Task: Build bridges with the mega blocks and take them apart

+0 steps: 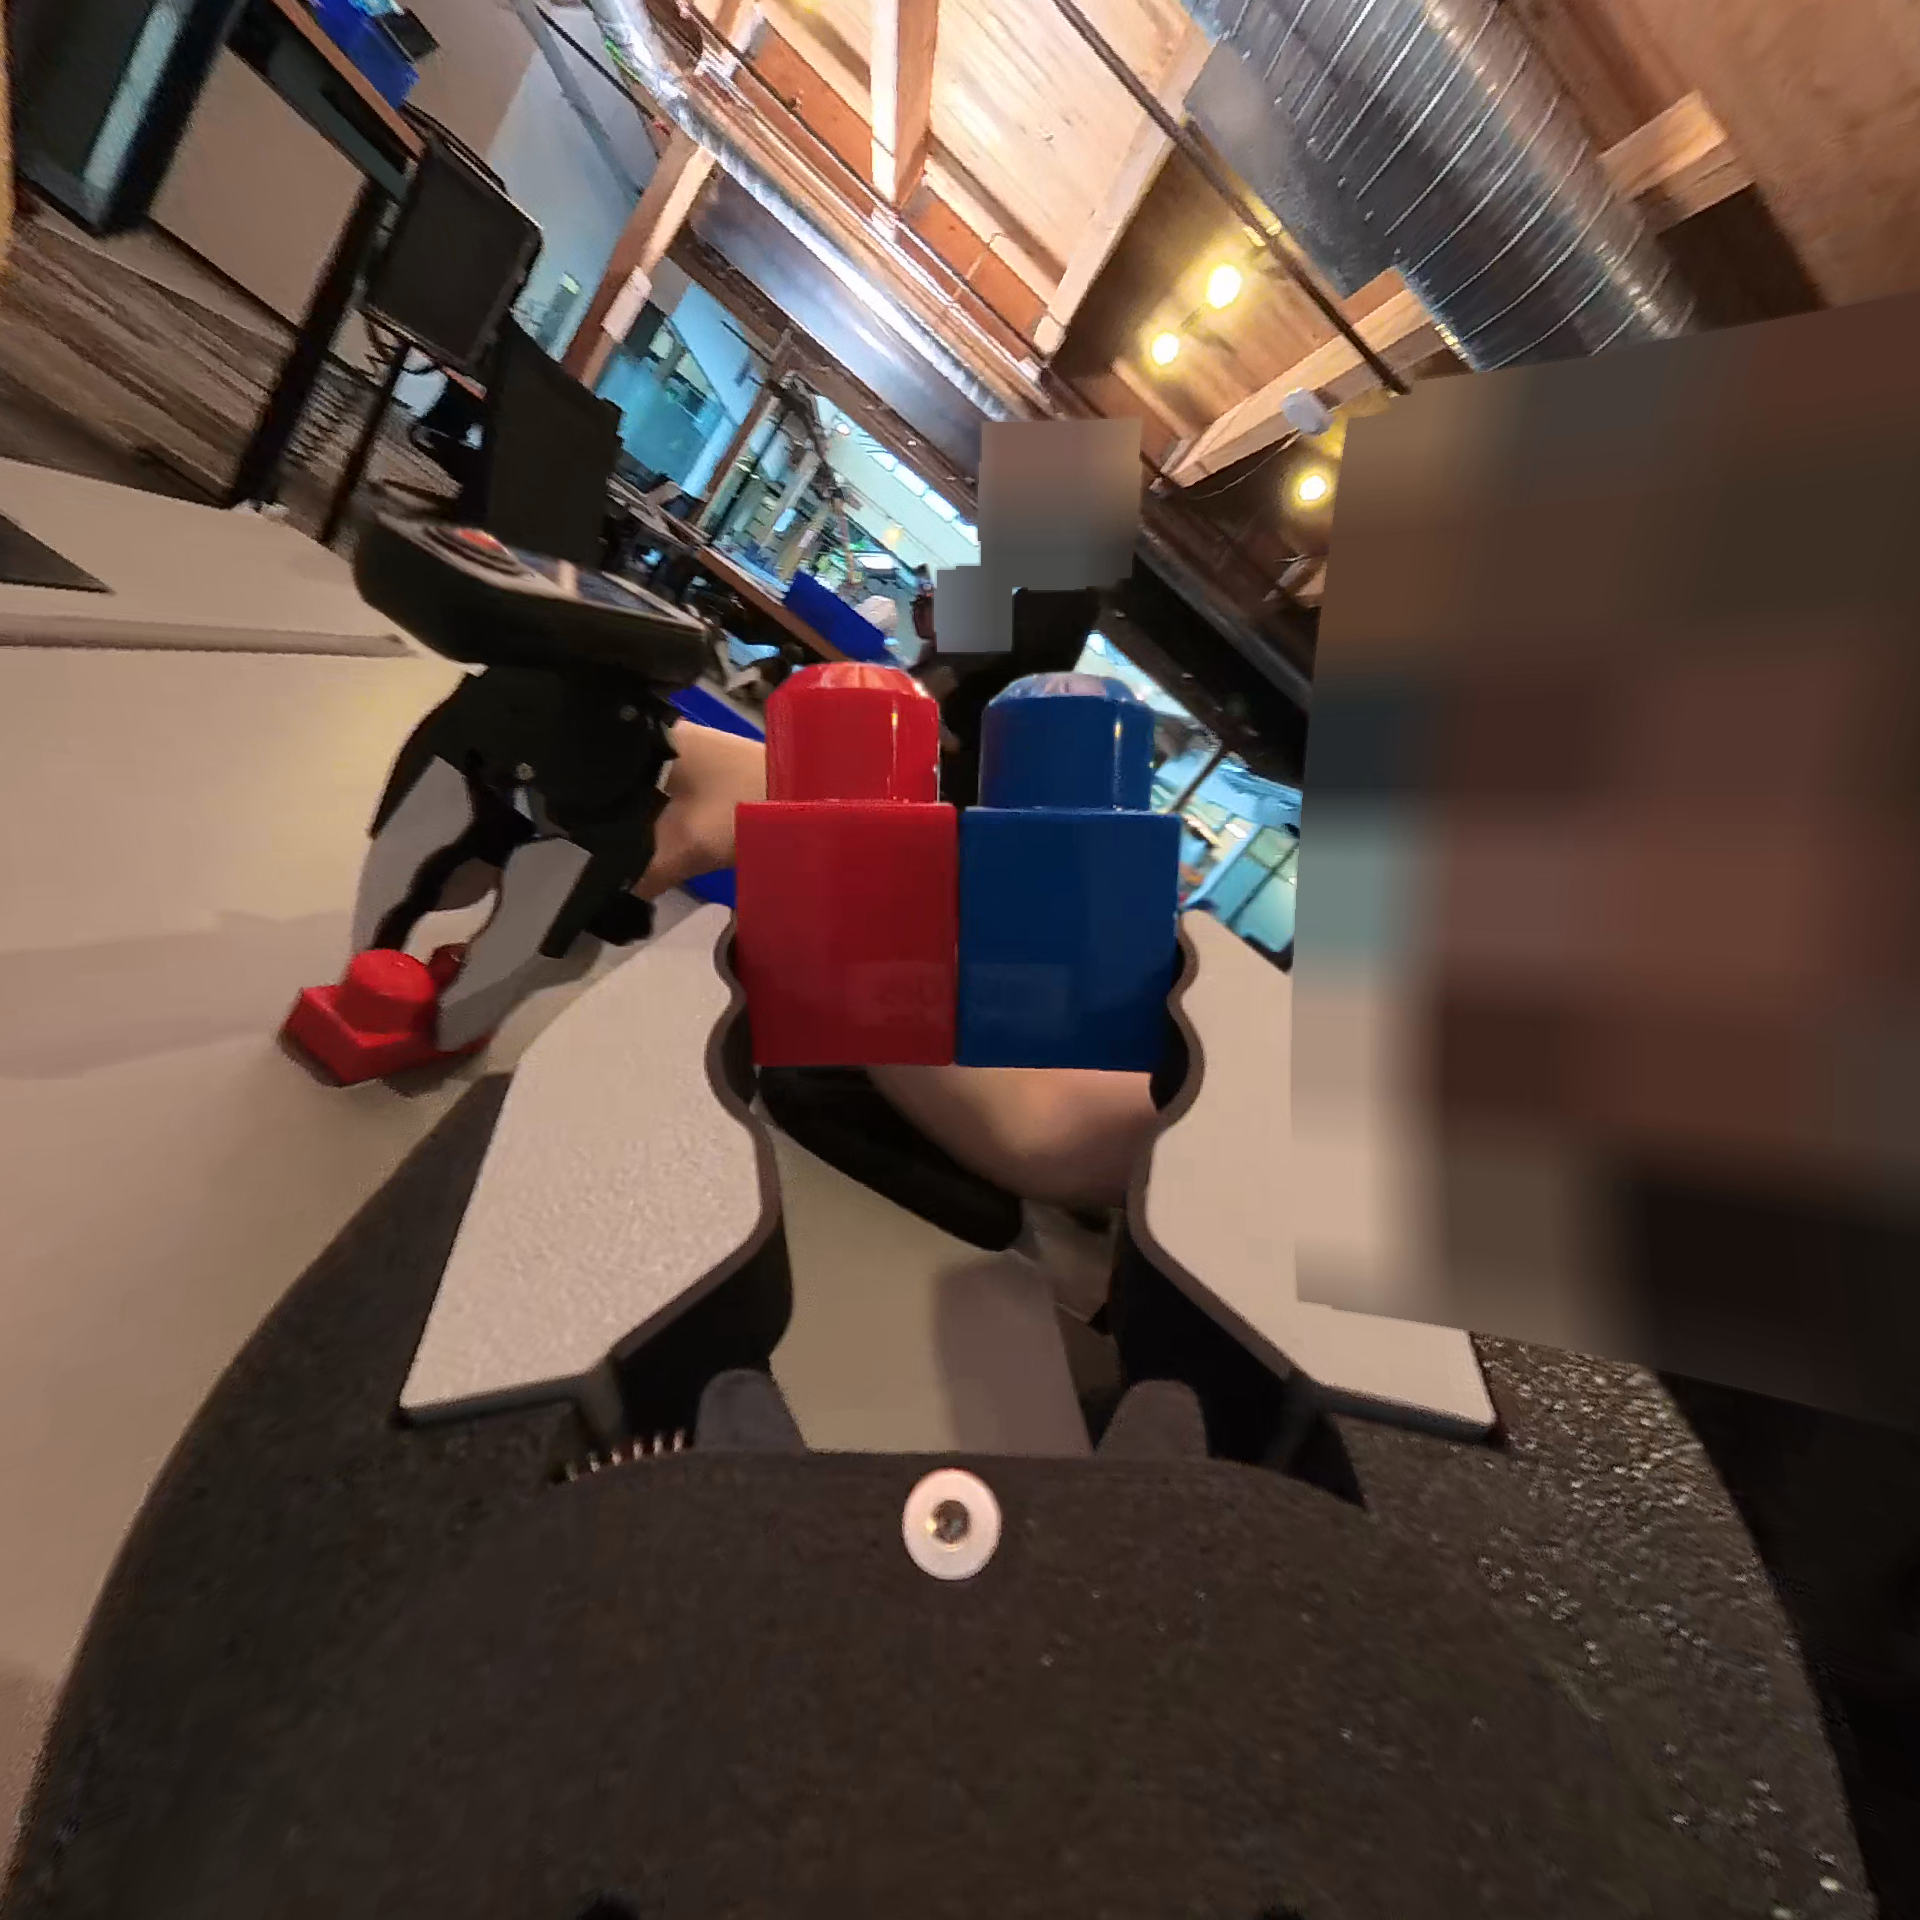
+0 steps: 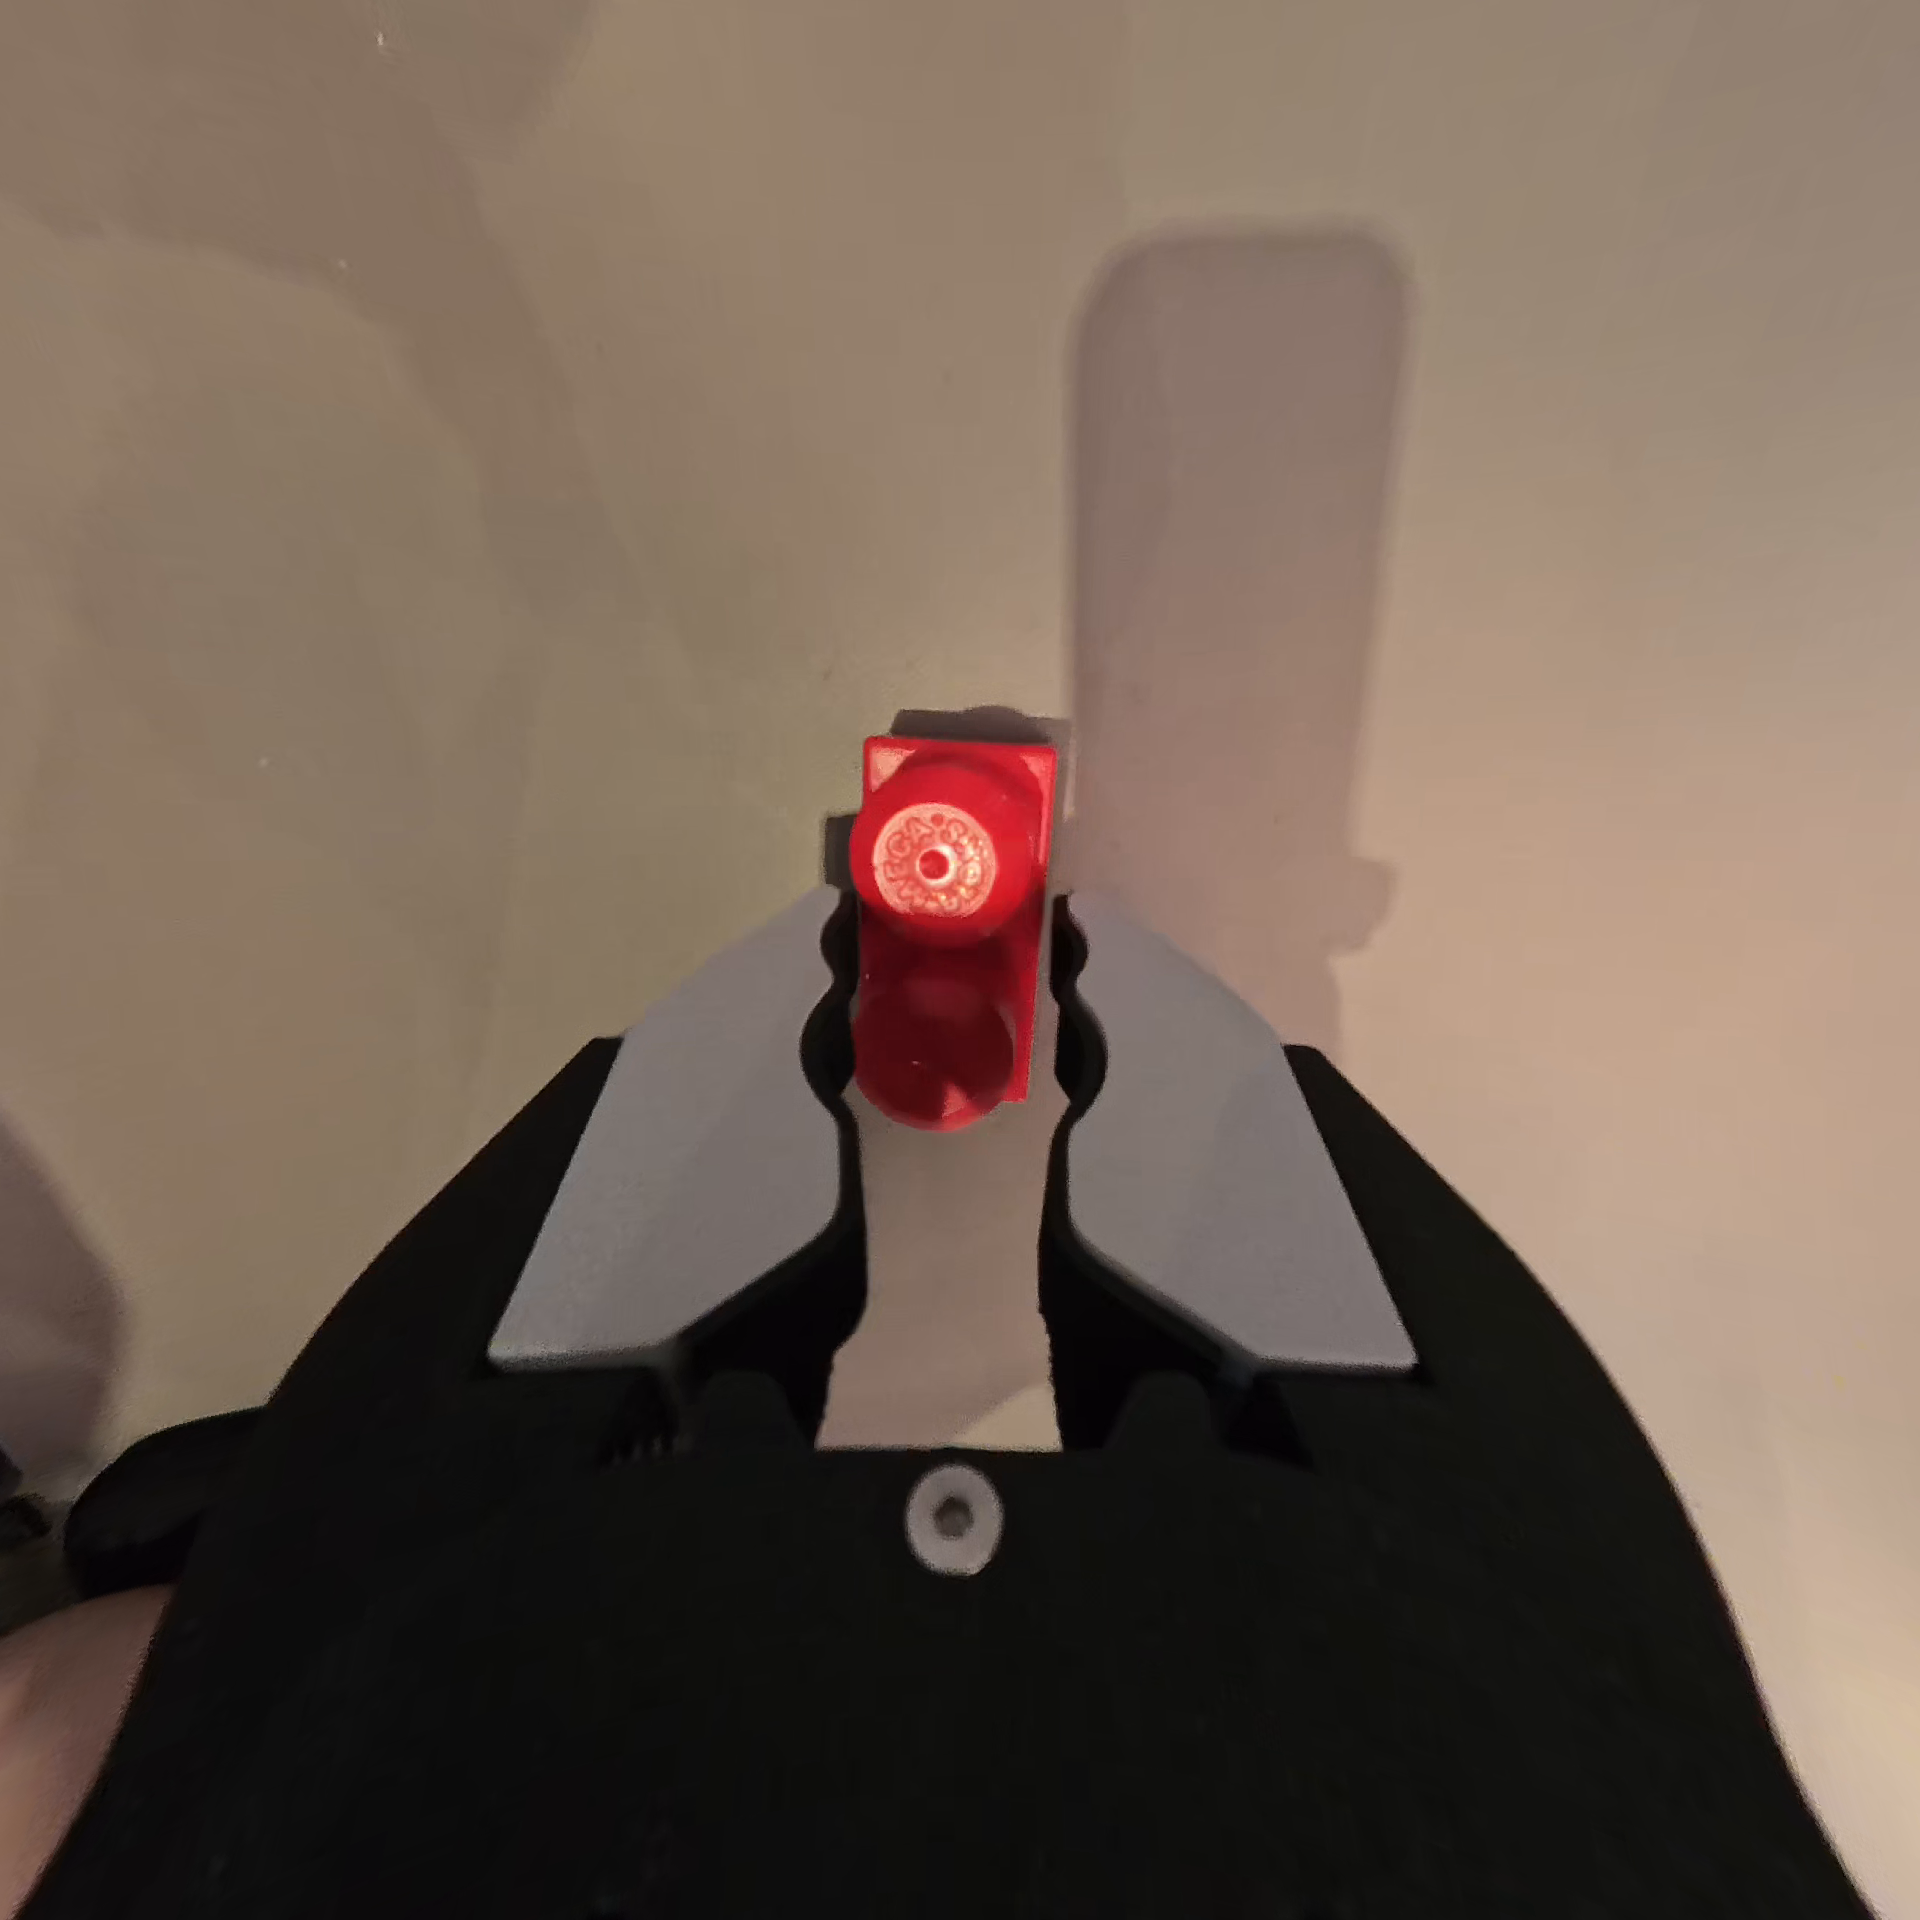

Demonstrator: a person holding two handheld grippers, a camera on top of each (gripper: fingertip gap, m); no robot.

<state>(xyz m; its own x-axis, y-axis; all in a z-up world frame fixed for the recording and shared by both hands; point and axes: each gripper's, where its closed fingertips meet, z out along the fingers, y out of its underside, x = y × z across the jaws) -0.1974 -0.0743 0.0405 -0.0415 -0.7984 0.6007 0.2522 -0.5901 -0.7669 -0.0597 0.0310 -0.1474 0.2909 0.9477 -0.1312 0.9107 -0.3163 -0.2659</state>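
A: What's the biggest thing there?

B: The pale, matt desk (image 1: pixel 156 831). It fills the whole right wrist view and the nine o'clock side of the left wrist view.

A: And the hand-held grippers?

B: The left hand-held gripper (image 1: pixel 954 997), black with grey finger plates, is pinching two single-stud plastic blocks side by side, lifted clear of the desk with studs pointing to twelve o'clock. The red plastic block (image 1: pixel 847 925) sits on the nine o'clock side, the blue plastic block (image 1: pixel 1065 935) on the three o'clock side. Their flanks touch, and each outer face is pressed by one finger.

A: The right one?

B: In the left wrist view the right hand-held gripper (image 1: pixel 457 977) shows at about nine o'clock, tips pointing down at the desk. In its own view (image 2: pixel 951 997) the fingers are closed around a red two-stud plastic block (image 2: pixel 951 935), studs facing the camera. The block's far end pokes out past the fingertips toward twelve o'clock.

A: Is that block resting on the desk?

B: It appears to be, in the left wrist view (image 1: pixel 364 1013); I can't tell whether it bears weight there.
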